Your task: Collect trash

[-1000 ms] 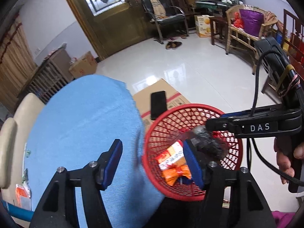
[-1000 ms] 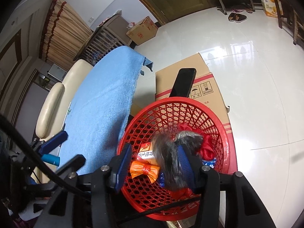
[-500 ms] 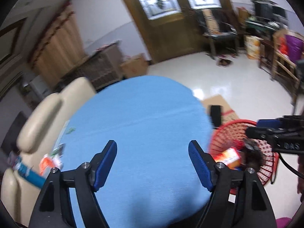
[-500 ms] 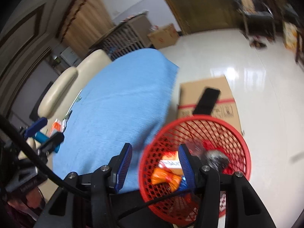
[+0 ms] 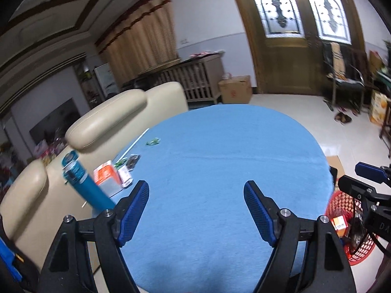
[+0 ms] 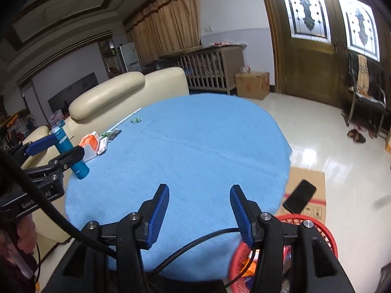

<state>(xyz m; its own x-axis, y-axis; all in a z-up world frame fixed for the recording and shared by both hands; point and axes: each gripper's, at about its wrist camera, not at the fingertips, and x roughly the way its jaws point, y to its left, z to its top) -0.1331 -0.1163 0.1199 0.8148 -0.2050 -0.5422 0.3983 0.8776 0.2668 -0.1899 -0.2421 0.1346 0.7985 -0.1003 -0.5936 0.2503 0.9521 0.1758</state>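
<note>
Terrycloth (image 5: 220, 171) covers the round table beside a red mesh basket (image 6: 325, 234).

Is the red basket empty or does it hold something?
Not empty. The red basket holds an orange-and-white packet, seen through its mesh.

Two fisheye views, each taken from a hand-held gripper and looking forward and slightly downward along its two blue-padded fingers. The left wrist view sits close above the near edge of a round table with a blue cloth (image 5: 220, 161), facing across it toward a cream sofa (image 5: 110, 112) and a wooden double door (image 5: 293, 48). The right wrist view looks the same way from a spot further right. Both views share the table, sofa, door, a teal bottle (image 5: 83, 185) and a red mesh basket (image 6: 325, 229). Each camera also catches the other gripper at its frame edge.
</note>
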